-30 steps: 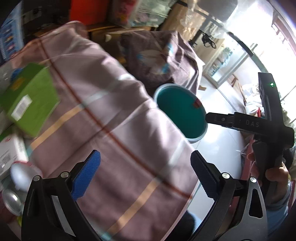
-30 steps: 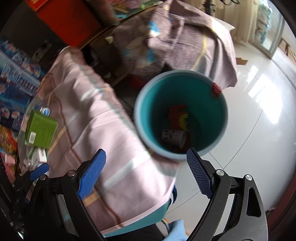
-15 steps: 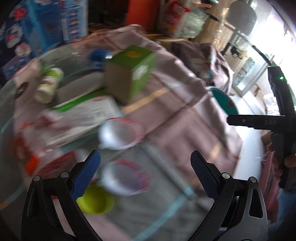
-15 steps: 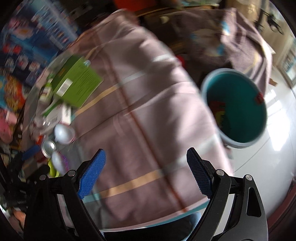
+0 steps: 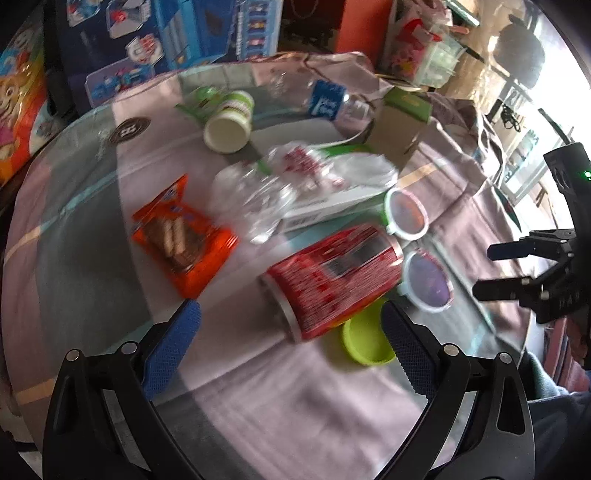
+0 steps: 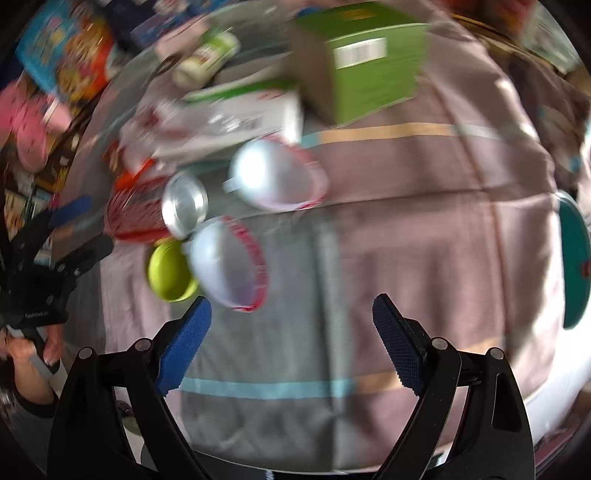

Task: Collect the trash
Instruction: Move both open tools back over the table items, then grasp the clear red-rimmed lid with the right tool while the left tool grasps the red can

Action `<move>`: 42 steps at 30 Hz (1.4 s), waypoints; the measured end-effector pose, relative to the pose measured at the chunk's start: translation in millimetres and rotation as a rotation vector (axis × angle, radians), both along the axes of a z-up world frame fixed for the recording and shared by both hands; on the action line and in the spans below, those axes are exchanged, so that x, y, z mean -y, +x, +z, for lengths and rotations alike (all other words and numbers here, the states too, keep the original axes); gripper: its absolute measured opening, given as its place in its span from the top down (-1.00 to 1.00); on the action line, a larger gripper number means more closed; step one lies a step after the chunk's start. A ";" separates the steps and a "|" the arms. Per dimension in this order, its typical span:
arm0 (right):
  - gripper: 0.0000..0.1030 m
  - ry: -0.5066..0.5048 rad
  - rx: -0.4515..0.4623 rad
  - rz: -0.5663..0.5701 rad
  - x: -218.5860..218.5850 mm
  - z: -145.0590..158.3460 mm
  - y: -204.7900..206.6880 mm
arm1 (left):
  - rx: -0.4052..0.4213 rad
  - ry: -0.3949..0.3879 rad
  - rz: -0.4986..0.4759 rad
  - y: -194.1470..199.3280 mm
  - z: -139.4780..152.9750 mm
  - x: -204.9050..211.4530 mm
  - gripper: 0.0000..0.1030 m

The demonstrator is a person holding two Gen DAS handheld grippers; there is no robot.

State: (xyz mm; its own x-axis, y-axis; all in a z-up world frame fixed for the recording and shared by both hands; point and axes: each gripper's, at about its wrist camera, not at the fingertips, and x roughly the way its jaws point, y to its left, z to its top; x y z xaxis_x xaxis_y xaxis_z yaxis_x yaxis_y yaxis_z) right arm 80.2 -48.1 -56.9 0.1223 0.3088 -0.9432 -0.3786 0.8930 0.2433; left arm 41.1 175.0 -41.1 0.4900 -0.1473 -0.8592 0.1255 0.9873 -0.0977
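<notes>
A red soda can (image 5: 332,275) lies on its side on the round glass table (image 5: 92,221), just ahead of my open, empty left gripper (image 5: 290,350). An orange snack wrapper (image 5: 183,236), crumpled clear plastic (image 5: 258,199), a paper cup (image 5: 231,122) and two plastic cup lids (image 5: 406,216) lie around it. In the right wrist view the can (image 6: 147,214), the lids (image 6: 229,266) and a small green bowl (image 6: 166,273) lie ahead and left of my open, empty right gripper (image 6: 291,347). The teal trash bin (image 6: 574,266) shows at the right edge.
A green carton (image 6: 362,55) and a white box (image 6: 240,118) stand further back on the table. Toy boxes (image 5: 184,33) line the far side. A striped mauve cloth (image 6: 424,221) covers the table under the glass. The right gripper shows in the left wrist view (image 5: 517,269).
Both grippers have swung from the teal bin and the cloth's edge over to the cluttered table. The can, lids and wrapper have come into view. Both stay open.
</notes>
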 end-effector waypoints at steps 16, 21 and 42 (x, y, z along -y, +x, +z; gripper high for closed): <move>0.12 -0.046 0.019 0.048 -50.4 -29.1 10.9 | -0.012 -0.080 -0.104 -1.9 -21.2 10.5 -0.23; 0.23 -0.025 0.020 0.016 -33.0 -25.2 15.9 | -0.030 -0.099 -0.162 -3.3 -26.1 30.6 -0.14; 0.21 0.014 -0.020 -0.122 21.3 -28.7 37.3 | -0.030 -0.107 -0.117 12.7 -6.1 28.6 -0.58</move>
